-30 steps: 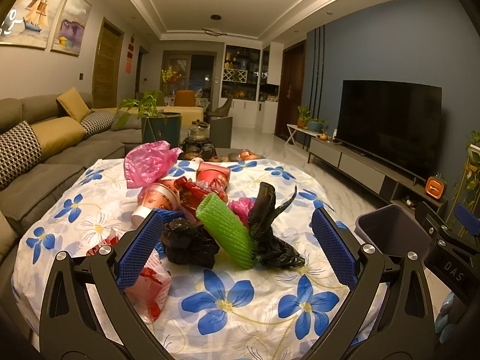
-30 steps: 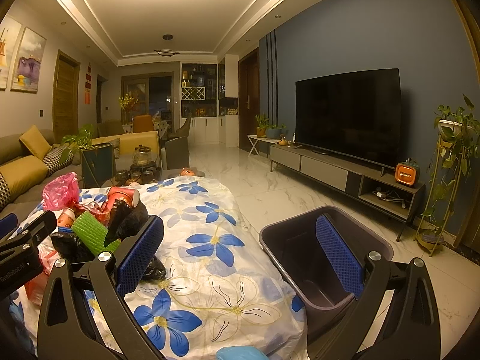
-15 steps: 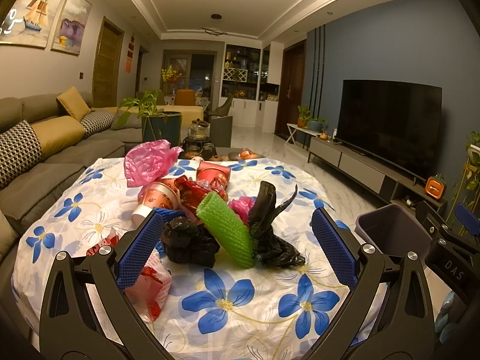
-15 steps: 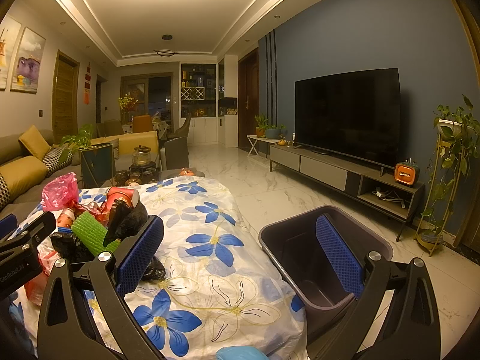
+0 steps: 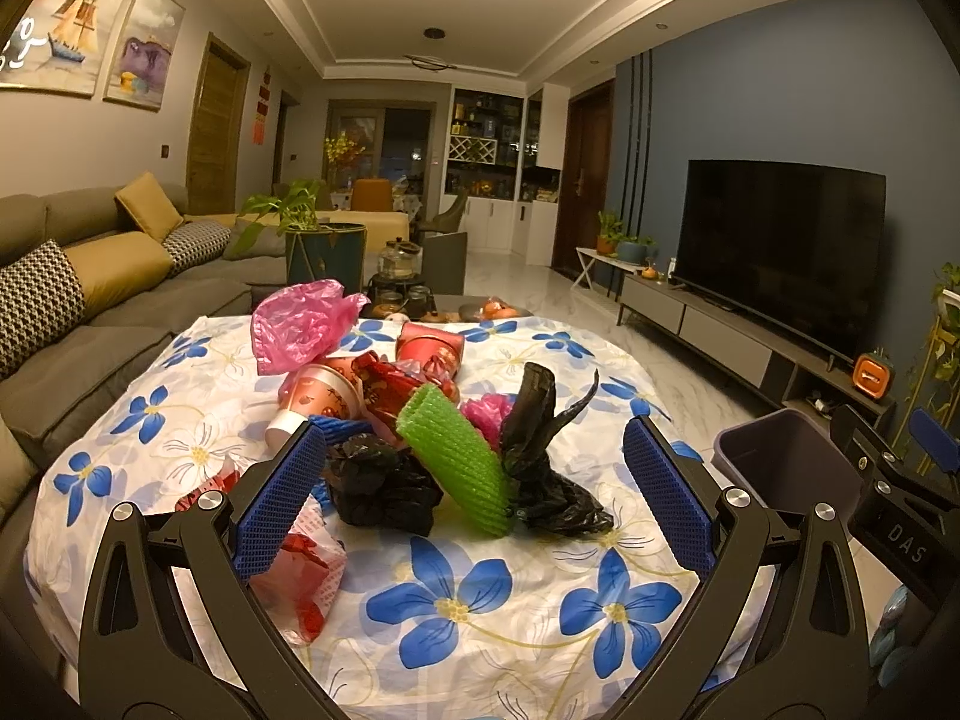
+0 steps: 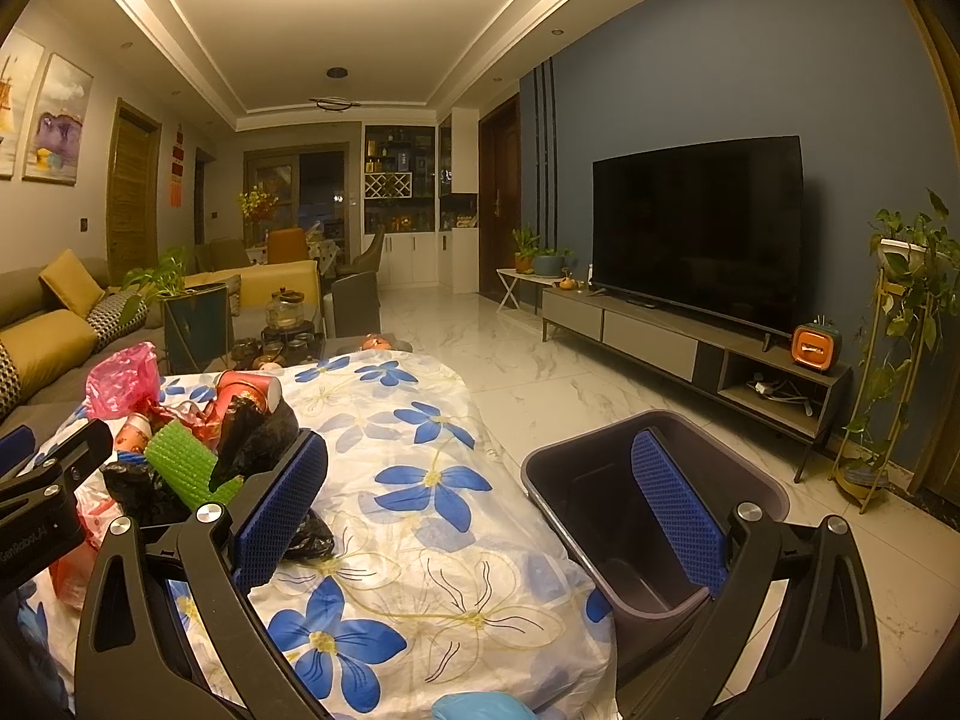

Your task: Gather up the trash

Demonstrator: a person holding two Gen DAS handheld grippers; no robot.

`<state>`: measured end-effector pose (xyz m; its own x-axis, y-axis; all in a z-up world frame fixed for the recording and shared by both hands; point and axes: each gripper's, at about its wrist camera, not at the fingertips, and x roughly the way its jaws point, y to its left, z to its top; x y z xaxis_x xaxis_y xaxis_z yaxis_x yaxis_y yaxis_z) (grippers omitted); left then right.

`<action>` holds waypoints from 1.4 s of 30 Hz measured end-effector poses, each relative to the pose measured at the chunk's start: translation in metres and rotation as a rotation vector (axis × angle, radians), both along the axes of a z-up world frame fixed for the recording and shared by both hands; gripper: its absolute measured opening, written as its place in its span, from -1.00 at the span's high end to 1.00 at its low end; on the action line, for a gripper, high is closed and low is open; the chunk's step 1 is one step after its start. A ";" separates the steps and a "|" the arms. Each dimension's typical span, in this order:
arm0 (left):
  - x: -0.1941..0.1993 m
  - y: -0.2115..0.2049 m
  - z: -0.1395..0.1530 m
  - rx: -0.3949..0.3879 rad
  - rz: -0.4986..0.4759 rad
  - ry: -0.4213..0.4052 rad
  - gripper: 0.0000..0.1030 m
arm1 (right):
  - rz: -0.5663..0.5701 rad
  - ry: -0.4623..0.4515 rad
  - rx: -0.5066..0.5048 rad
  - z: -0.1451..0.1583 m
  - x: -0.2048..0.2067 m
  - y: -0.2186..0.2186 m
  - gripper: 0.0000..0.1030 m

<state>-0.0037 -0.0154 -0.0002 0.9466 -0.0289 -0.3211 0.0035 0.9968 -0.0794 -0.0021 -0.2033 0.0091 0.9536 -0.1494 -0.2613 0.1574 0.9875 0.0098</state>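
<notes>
Living-room lamplight falls warm over the low table under its white cloth printed with blue flowers [image 5: 456, 594], where the rubbish is heaped. Nearest my left tongs [image 5: 474, 498] lie a crumpled black plastic bag [image 5: 384, 486], a green foam-mesh fruit sleeve [image 5: 456, 468] leaning across it, and a second black bag with twisted ears [image 5: 540, 468] to its right. A red-and-clear wrapper [image 5: 300, 570] sags at the near left edge. Farther back sit a tipped red paper cup [image 5: 318, 402], a red can on its side [image 5: 429, 348] and a pink plastic bag [image 5: 300, 324].

All of it looks light and soft, I judge; the bags will slip and crumple, so I would pinch a bunched fold or an ear. The sleeve should squash and spring back.

My left tongs hover low before the heap, spread wide, holding nothing. My right tongs [image 6: 480, 504] gape equally empty, pointed toward the dark plastic bin [image 6: 660, 420] on the floor just right of the table.
</notes>
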 end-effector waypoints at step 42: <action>-0.018 0.095 -0.051 -0.011 0.200 -0.023 -0.89 | 0.207 0.068 0.040 -0.028 0.041 0.055 -0.75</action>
<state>-0.0213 0.0791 -0.0512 0.9409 0.1571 -0.2999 -0.1926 0.9769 -0.0926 0.0389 -0.1483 -0.0191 0.9427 0.0596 -0.3282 -0.0471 0.9978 0.0459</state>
